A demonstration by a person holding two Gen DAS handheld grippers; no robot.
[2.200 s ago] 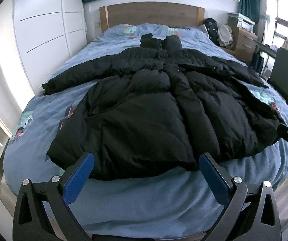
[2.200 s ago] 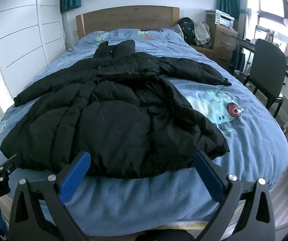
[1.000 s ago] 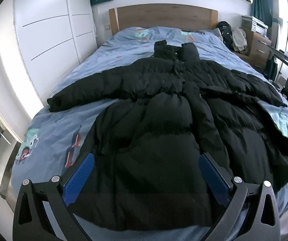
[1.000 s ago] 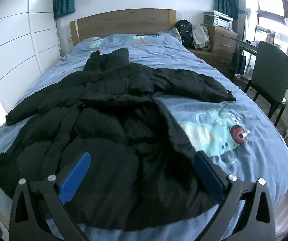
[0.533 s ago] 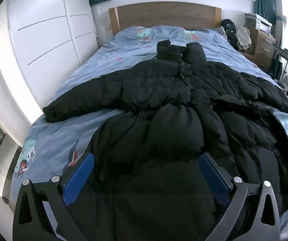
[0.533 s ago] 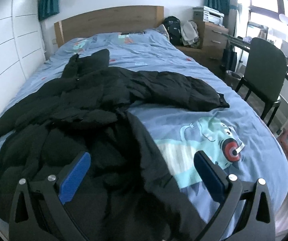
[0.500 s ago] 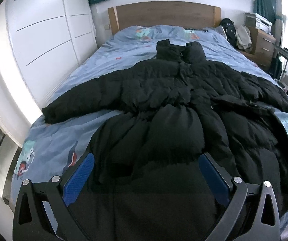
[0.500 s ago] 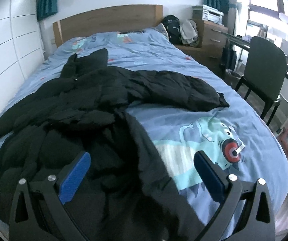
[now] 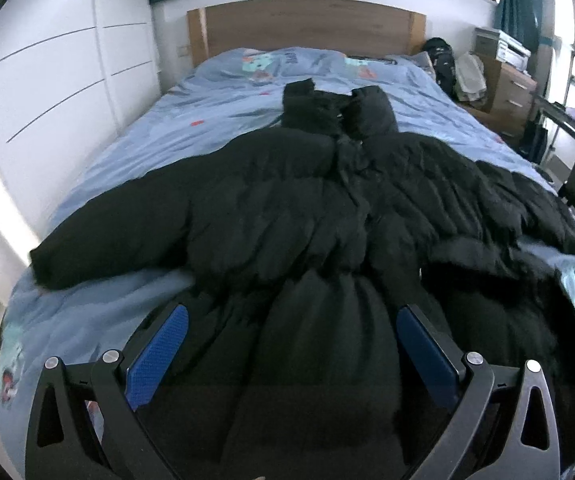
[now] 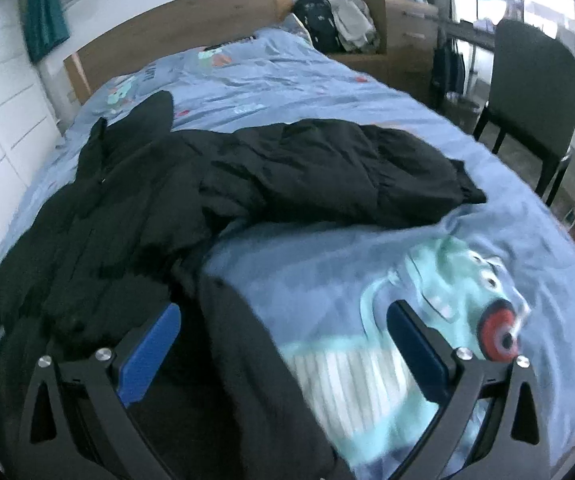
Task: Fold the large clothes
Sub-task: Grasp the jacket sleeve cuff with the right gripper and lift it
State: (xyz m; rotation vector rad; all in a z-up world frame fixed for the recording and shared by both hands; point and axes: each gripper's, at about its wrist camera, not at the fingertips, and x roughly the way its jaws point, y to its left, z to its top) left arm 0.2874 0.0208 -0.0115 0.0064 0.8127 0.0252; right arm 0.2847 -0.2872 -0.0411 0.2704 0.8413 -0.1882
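A long black puffer coat lies spread face up on the blue bed, collar toward the headboard, both sleeves stretched out sideways. My left gripper hangs open over the coat's lower body, nothing between its blue pads. In the right wrist view the coat fills the left half, and its right sleeve lies across the bed. My right gripper is open above the coat's right front edge and the bedcover's cartoon print.
A wooden headboard stands at the far end, white wardrobe doors line the left side. To the right are a dark chair, a wooden drawer unit and a black backpack. The bed's right edge drops to the floor.
Both grippers have moved forward from the foot of the bed over the coat; the hem has passed out of view beneath them. The right gripper has swung rightward toward the sleeve. Both stay open.
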